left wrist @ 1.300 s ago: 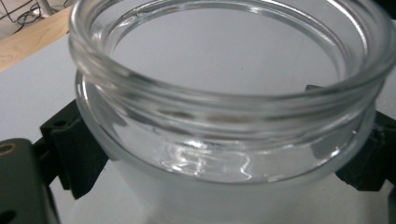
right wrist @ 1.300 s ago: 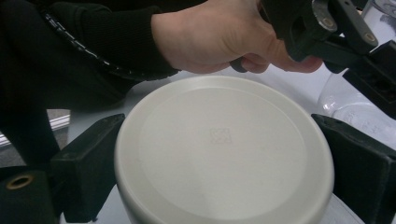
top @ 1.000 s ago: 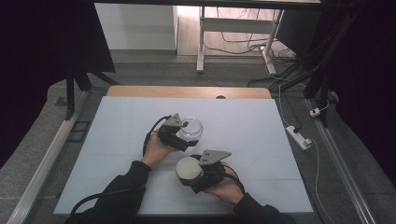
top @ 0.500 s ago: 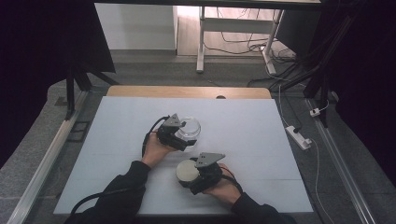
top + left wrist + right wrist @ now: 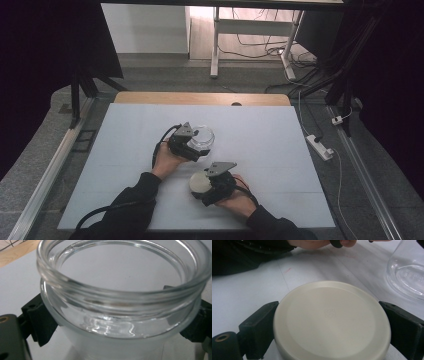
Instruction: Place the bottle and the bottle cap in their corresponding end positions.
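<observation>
Clear glass jar (image 5: 202,138), mouth open and upright near the middle of the white worktop (image 5: 260,135), clamped at its sides by the left tool (image 5: 192,145). Round cream lid (image 5: 200,183) just in front of it, flat side up, gripped between the black jaws of the right tool (image 5: 206,188). Jar and lid apart, not touching.

We see a pale grey-white rectangular worktop (image 5: 270,135) with a light wooden strip (image 5: 200,98) along its far edge. Beyond it stands a white metal-framed table (image 5: 250,35) on the grey floor (image 5: 150,65), with dark cables (image 5: 300,60) tangled beneath it. Right of the worktop, a white power strip (image 5: 318,146) lies on the floor.
</observation>
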### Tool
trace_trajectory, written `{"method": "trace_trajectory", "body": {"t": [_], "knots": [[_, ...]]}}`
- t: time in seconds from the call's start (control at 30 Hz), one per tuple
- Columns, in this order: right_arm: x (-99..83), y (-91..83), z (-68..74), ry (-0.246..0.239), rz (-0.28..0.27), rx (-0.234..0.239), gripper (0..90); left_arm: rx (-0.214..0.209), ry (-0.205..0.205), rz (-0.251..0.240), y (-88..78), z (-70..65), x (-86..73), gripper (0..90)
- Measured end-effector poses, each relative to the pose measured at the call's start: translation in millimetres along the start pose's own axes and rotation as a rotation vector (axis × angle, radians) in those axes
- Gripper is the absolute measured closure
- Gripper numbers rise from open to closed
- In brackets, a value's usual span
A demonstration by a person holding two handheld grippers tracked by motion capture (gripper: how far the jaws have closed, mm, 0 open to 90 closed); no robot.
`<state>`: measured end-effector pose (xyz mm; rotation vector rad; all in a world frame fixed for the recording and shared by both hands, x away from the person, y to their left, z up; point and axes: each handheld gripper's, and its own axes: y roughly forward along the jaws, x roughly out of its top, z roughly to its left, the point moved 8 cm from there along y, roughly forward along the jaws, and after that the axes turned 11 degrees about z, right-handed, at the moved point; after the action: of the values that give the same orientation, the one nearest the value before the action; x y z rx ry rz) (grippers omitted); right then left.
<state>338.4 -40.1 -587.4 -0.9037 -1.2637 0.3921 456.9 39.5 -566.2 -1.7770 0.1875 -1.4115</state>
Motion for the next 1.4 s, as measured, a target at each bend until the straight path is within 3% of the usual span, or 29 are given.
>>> {"method": "trace_trajectory", "body": {"t": [0.5,0.67,0.87,1.4], "knots": [[-0.1,0.3,-1.0,0.013,0.007,-0.002,4.1,-0.016,0.018,-0.002,0.9,3.1,-1.5,6.3],[0.0,0.0,-0.6,0.004,0.006,0.0,2.5,-0.028,-0.037,0.012,1.7,2.5,-1.0,5.7],[1.3,-2.3,-0.5,0.0,-0.005,0.001,1.1,-0.061,-0.062,0.007,-0.7,2.4,-1.1,3.4],[5.3,-10.8,1.0,0.022,-0.028,0.017,0.0,-0.069,-0.096,0.003,-21.6,3.4,-8.1,0.0]]}}
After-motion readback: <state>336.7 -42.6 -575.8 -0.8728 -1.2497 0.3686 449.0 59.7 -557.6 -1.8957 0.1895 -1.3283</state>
